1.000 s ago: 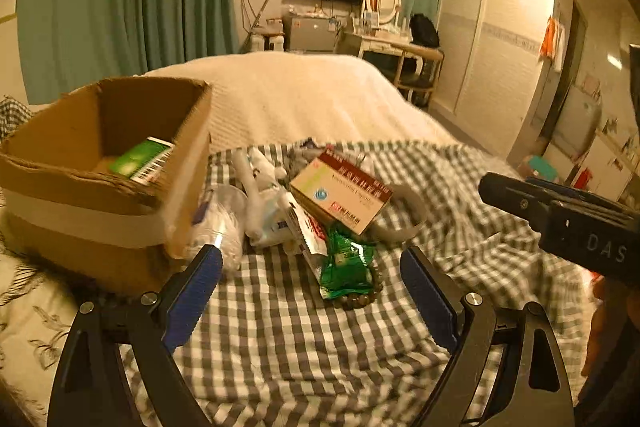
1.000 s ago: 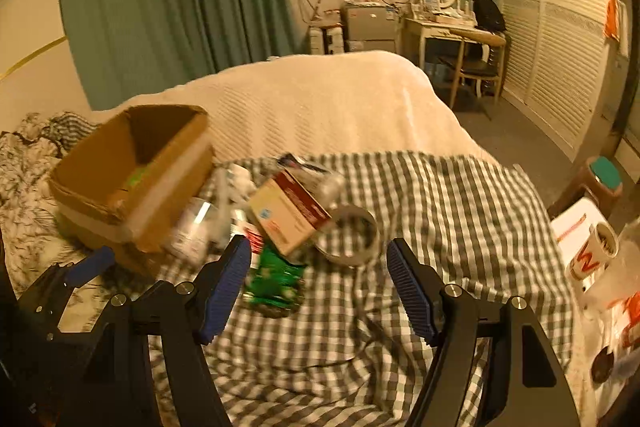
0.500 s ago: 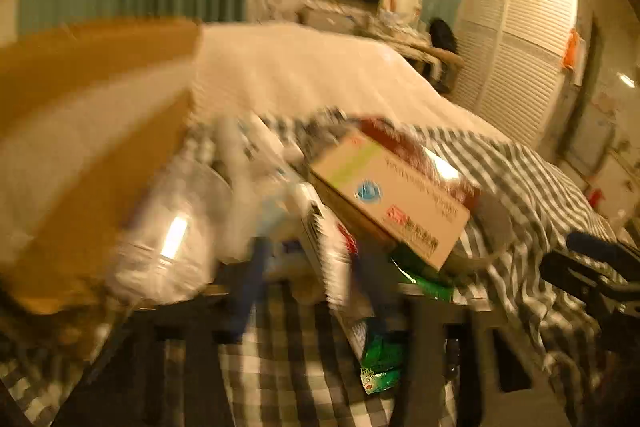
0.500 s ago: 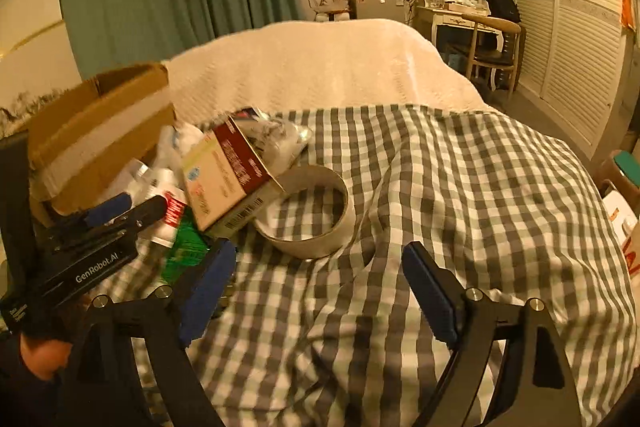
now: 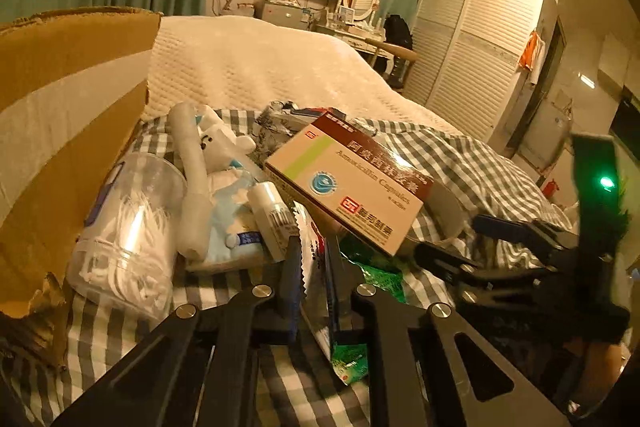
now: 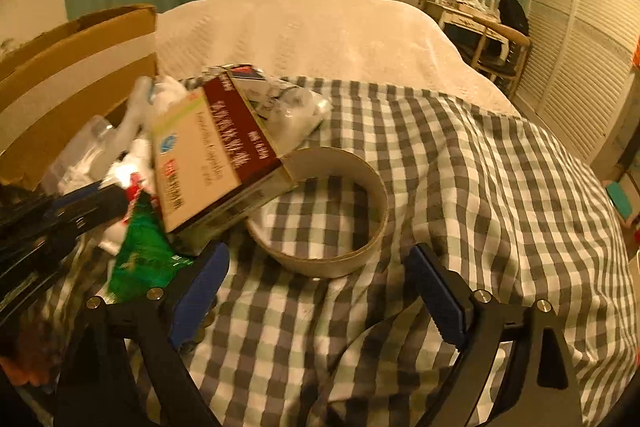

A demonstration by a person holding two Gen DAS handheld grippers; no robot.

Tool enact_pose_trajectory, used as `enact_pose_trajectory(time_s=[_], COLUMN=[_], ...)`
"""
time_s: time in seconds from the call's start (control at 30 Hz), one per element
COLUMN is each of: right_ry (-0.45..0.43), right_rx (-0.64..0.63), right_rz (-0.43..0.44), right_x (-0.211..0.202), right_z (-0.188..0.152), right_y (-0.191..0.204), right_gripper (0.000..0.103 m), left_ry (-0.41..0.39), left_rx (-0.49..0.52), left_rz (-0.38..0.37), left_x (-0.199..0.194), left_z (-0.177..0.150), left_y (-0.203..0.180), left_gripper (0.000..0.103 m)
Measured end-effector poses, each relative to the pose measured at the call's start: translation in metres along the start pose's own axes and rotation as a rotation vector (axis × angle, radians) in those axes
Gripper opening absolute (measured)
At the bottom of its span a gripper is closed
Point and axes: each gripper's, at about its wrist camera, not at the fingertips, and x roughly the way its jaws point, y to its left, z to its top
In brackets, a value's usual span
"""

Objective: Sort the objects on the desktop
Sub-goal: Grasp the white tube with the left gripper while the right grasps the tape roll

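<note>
Left gripper (image 5: 314, 263) clamped on white sachet (image 5: 310, 247), right gripper (image 6: 316, 279) opening, nothing between, near tape ring (image 6: 344, 263)

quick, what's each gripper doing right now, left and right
Left gripper: shut on the white sachet with the zigzag edge.
Right gripper: holding nothing, jaws opening, just short of the tape ring.

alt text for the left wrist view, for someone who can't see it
The left claw is shut on a flat white sachet at the near edge of a pile on a checked cloth. A medicine box, a clear tub and a cardboard box lie beyond it.
</note>
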Motion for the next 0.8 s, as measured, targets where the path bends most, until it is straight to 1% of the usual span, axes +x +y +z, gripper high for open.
enact_pose_trajectory(time_s=[0.2, 0.27, 0.33, 0.37, 0.4, 0.43, 0.5, 0.6, 0.8], right_ry=[0.043, 0.069, 0.072, 0.069, 0.056, 0.049, 0.042, 0.023, 0.003], right_rx=[0.005, -0.011, -0.015, -0.016, -0.018, -0.021, -0.03, -0.025, -0.032], right_rz=[0.001, -0.015, -0.028, -0.032, -0.035, -0.031, -0.067, -0.077, -0.095], right_x=[0.022, 0.029, 0.031, 0.031, 0.028, 0.025, 0.02, 0.008, -0.024], right_z=[0.007, 0.008, 0.008, 0.007, 0.006, 0.005, 0.005, 0.003, 0.002], right_y=[-0.002, -0.001, 0.0, 0.0, 0.001, 0.001, 0.003, 0.003, 0.009], right_gripper=[0.093, 0.094, 0.094, 0.092, 0.089, 0.079, 0.079, 0.079, 0.077], left_ry=[0.02, 0.025, 0.033, 0.03, 0.03, 0.029, 0.021, 0.009, -0.055], left_rx=[0.009, 0.016, 0.03, 0.037, 0.05, 0.063, 0.068, 0.068, 0.074], left_rz=[-0.038, -0.041, -0.039, -0.038, -0.04, -0.036, -0.035, -0.033, -0.015], left_x=[0.013, 0.016, 0.016, 0.015, 0.014, 0.013, 0.009, 0.002, -0.024], left_z=[0.001, 0.002, 0.003, 0.004, 0.004, 0.005, 0.006, 0.011, 0.027], left_y=[-0.007, -0.011, -0.014, -0.014, -0.017, -0.019, -0.021, -0.02, -0.022], left_gripper=[0.011, 0.011, 0.011, 0.01, 0.01, 0.009, 0.008, 0.007, 0.007])
